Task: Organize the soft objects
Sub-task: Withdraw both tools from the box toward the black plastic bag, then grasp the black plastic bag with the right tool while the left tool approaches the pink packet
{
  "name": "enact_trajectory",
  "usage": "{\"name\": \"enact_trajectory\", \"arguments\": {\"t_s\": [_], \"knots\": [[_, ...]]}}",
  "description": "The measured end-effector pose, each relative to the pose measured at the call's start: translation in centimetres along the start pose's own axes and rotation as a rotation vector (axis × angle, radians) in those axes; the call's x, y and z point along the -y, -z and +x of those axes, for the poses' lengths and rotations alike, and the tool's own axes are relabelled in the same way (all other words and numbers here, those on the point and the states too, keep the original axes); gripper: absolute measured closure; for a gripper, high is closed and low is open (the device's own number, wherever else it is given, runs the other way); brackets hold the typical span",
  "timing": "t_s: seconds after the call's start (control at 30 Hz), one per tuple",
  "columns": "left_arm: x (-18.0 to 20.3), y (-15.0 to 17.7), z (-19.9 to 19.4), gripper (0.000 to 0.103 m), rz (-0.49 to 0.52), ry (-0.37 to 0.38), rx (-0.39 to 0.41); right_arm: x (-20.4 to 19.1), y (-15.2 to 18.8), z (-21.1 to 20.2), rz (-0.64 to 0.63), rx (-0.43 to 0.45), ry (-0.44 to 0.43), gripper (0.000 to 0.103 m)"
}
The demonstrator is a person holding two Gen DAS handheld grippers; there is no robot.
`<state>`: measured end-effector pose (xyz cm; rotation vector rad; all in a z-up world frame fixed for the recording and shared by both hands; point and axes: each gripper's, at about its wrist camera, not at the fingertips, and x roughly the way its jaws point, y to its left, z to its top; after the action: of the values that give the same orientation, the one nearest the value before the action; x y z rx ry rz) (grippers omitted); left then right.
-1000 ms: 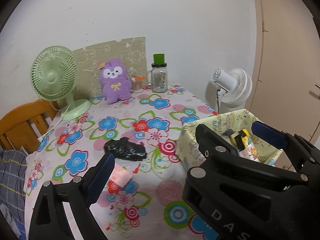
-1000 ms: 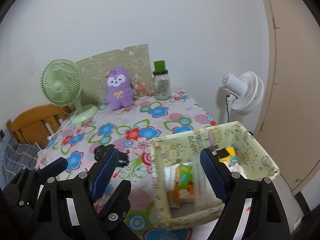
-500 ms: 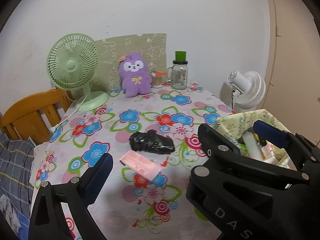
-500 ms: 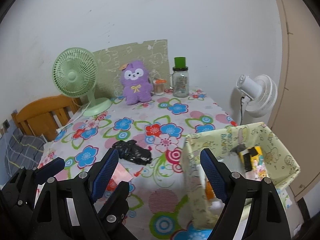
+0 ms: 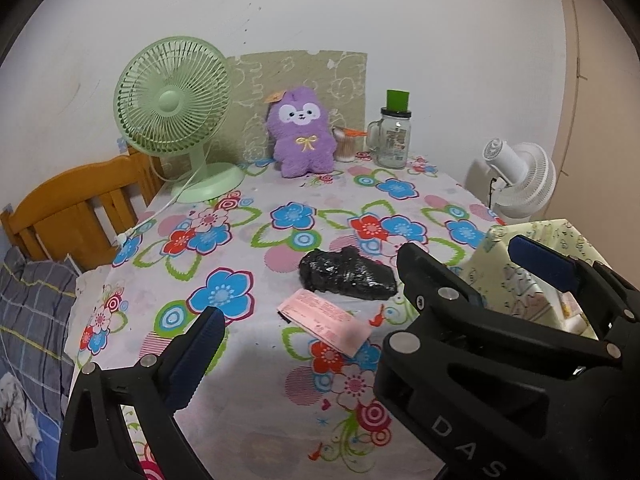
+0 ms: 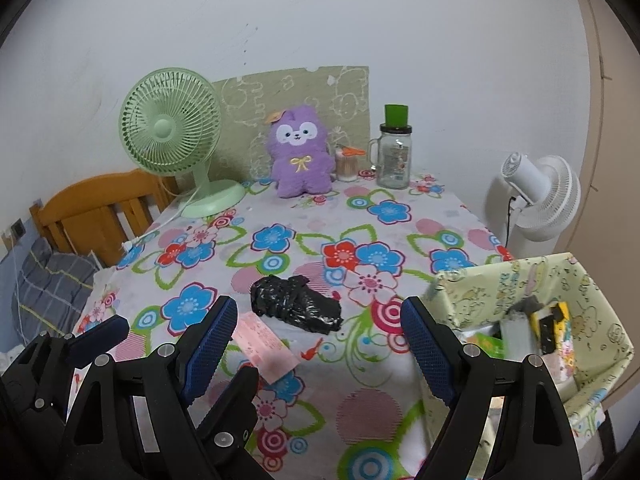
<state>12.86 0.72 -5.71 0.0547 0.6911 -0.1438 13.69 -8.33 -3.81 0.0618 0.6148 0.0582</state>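
Legible writing: the letters "DAS" are moulded in the black body that fills the lower right of your left wrist view; the print on the pink slip [image 5: 324, 322] and on the jar [image 6: 394, 158] label is too small to read.

Your left tongs [image 5: 372, 308] stand wide open and hold nothing. Between their 2 blue pads, on the counter [image 5: 248, 264], lie the pink slip and, just beyond it, the black crumpled bag [image 5: 347, 275]; neither touches a pad.

Your right tongs [image 6: 320, 344] likewise gape wide and grip nothing. In that view the slip lies just beside the left pad [image 6: 212, 340], the black bag sits a little farther off between the pads, and the yellow-green fabric basket [image 6: 472, 296] stands just beside the right pad at the counter's right edge, with packets inside.

Surface and room, left to right: a plaid blanket [image 5: 36, 312]; a wooden bed rail [image 5: 76, 208]; a green desk fan [image 5: 176, 112] with its white cord trailing over the flowered cloth; a patterned green panel [image 5: 344, 76] leaning on the white wall; the purple plush toy [image 5: 302, 136] upright against it; a small cup with an orange lid [image 5: 346, 144]; the handled glass jar topped by a green cup; a white fan [image 5: 520, 180] beyond the counter.
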Motion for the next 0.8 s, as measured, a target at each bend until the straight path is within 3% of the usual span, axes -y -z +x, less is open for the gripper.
{"name": "enact_trajectory", "arguments": {"t_s": [0.33, 0.8], "knots": [[-2.3, 0.6, 3.6, 0.001, -0.055, -0.023, -0.069, -1.4, 0.4, 3.9, -0.027, -0.031, -0.066, 0.017], [-3.0, 0.5, 8.0, 0.001, -0.076, -0.089, -0.130, -1.8, 0.3, 9.6, -0.069, -0.095, -0.056, 0.017]]}}
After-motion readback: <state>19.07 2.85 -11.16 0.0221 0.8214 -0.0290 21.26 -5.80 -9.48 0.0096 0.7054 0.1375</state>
